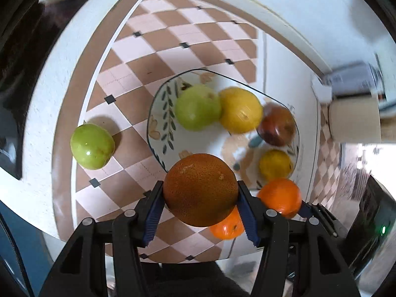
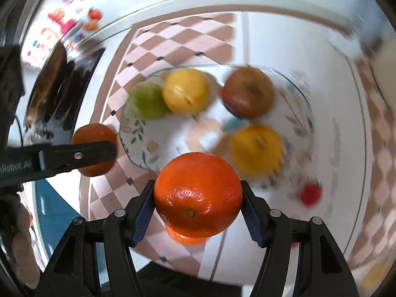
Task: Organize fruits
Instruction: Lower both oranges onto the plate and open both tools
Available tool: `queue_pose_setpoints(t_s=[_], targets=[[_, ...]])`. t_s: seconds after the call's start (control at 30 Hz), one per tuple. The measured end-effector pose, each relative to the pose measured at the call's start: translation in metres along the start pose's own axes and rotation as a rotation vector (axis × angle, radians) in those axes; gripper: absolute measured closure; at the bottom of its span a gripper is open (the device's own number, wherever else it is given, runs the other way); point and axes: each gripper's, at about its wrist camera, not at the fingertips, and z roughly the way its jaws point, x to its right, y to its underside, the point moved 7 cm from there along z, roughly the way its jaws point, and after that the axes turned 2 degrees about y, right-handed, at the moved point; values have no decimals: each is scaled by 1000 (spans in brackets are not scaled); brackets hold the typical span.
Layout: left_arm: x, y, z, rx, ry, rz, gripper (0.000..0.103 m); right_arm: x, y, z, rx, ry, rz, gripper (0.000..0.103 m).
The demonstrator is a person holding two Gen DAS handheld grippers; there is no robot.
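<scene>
The left gripper (image 1: pixel 201 204) pinches a dull brownish orange (image 1: pixel 200 189) above the checked tablecloth (image 1: pixel 153 57). The right gripper (image 2: pixel 198 206) clamps a bright orange (image 2: pixel 198 195). Beyond, a leaf-patterned plate (image 1: pixel 160 113) holds 4 fruits, blurred. 1 green apple (image 1: pixel 92 146) sits apart. Another orange (image 1: pixel 226 227) is mostly hidden beneath.

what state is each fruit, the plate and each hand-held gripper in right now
left hand-held gripper: shut on dark orange
right hand-held gripper: shut on bright orange
plate: holds four fruits
green apple: loose on tablecloth, outside plate
third orange: on tablecloth under the grippers
</scene>
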Motion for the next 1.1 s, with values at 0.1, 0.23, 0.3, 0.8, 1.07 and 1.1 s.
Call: queue_pose_setpoints(t_s=[0.1, 0.23, 0.3, 0.8, 1.07, 1.1], targets=[[-10, -8, 9, -37, 20, -65, 49, -16, -21, 8, -14, 17, -79, 36], [-14, -12, 20, -70, 24, -110, 49, -23, -39, 25, -43, 26, -140, 36], [-15, -14, 26, -85, 21, -120, 49, -27, -44, 35, -61, 26, -152, 36], [-20, -20, 42, -112, -38, -144, 47, -24, -45, 68, -153, 42, -170, 30], [-19, -25, 29, -74, -56, -107, 18, -21, -48, 42, -127, 49, -131, 18], [-19, -24, 26, -68, -73, -92, 18, -19, -47, 39, -124, 53, -123, 18]])
